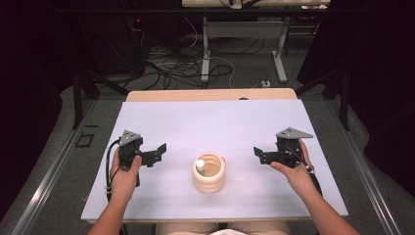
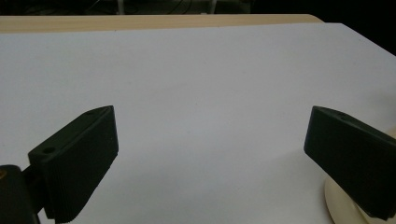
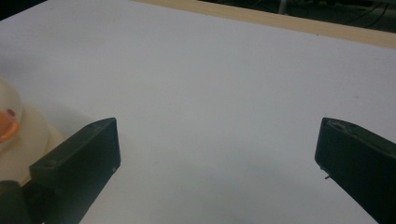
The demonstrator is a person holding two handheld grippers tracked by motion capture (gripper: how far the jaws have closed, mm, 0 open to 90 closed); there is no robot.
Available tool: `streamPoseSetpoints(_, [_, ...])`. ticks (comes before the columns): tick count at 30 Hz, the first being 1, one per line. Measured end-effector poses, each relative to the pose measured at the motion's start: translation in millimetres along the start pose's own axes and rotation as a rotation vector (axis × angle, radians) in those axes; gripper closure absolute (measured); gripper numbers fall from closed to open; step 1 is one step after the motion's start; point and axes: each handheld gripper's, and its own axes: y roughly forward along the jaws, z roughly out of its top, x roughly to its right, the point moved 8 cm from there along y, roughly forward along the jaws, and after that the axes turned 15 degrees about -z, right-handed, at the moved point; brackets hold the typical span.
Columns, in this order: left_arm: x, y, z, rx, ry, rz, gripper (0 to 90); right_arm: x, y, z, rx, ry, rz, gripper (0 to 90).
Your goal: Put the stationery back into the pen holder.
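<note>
Left gripper (image 1: 159, 152) and right gripper (image 1: 259, 154), each held in a hand, sit at the left and right of the white table (image 1: 210, 122), jaws spread wide and empty, pointing inward. Between them, nearer the front edge, stands a cream ribbed cup (image 1: 209, 174) with a small white ball (image 1: 199, 164) inside.

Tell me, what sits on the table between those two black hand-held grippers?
In the high view, a cream ribbed ring-shaped toy with a small white ball at its rim sits between the left hand-held gripper and the right hand-held gripper.
</note>
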Motion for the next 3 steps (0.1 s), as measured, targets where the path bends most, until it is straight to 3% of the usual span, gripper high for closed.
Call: streamPoseSetpoints(3, [-0.2, 0.4, 0.2, 0.001, 0.001, 0.000, 3.1, 7.2, 3.6, -4.4, -0.008, 0.018, -0.012, 0.0])
